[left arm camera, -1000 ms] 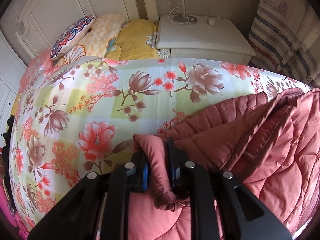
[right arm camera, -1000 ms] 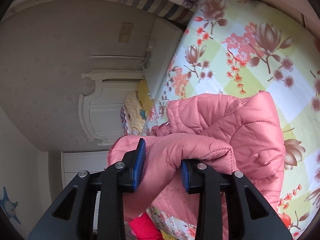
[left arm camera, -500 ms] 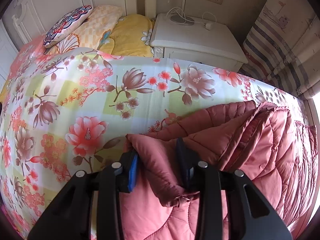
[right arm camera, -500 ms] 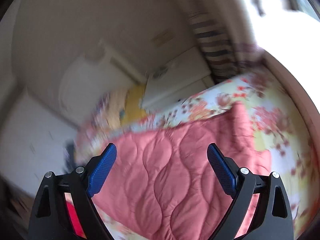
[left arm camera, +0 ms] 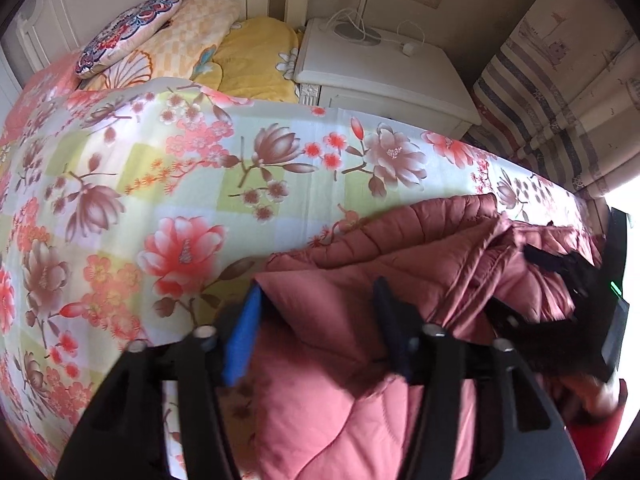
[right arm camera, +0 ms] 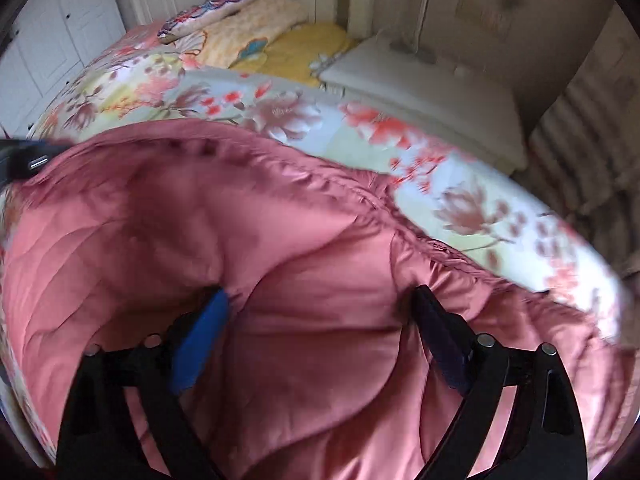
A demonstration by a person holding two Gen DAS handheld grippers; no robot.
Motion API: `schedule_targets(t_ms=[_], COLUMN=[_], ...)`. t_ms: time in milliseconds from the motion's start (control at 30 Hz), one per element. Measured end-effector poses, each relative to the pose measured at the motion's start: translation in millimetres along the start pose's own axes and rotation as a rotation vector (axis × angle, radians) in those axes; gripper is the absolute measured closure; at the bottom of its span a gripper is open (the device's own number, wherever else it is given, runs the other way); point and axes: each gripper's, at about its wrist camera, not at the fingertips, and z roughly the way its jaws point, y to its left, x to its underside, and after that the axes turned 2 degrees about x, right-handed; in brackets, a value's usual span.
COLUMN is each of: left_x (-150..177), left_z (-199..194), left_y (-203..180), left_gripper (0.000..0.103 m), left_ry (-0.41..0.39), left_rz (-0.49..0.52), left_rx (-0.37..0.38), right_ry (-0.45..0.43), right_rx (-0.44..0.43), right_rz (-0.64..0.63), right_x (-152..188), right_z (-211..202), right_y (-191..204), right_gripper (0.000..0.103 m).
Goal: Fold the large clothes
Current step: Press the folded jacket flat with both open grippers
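A pink quilted coat (left arm camera: 420,264) lies folded on the floral bedspread (left arm camera: 160,184). My left gripper (left arm camera: 316,300) stands open, its jaws either side of a corner fold of the coat without pinching it. My right gripper (right arm camera: 320,308) is open wide just over the coat (right arm camera: 200,216), its fingertips pressing into the padding. The right gripper also shows as a blurred black shape at the right edge of the left wrist view (left arm camera: 568,280).
A white nightstand (left arm camera: 380,68) with a cable stands beyond the bed. Yellow and patterned pillows (left arm camera: 192,48) lie at the bed's head. A striped curtain (left arm camera: 560,92) hangs at the right. White cupboard doors (right arm camera: 48,56) are at the left.
Both grippers have opened and let go of the coat. The right gripper swung round from facing the wall to facing down onto the coat. The left jaws widened further.
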Motion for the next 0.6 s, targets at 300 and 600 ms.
schedule_targets(t_ms=[300, 600], left_x=[22.1, 7.6], left_z=[-55.4, 5.6], left_y=[16.5, -95.6], left_gripper=[0.016, 0.016], left_ry=[-0.184, -0.205], left_rz=[0.008, 0.270], left_rx=[-0.168, -0.390], right_ry=[-0.032, -0.130], right_rx=[0.009, 0.149], right_rz=[0.026, 0.088], right_x=[0.7, 7.2], right_z=[6.4, -69.1], right_y=[2.5, -17.3], right_gripper=[0.004, 0.005])
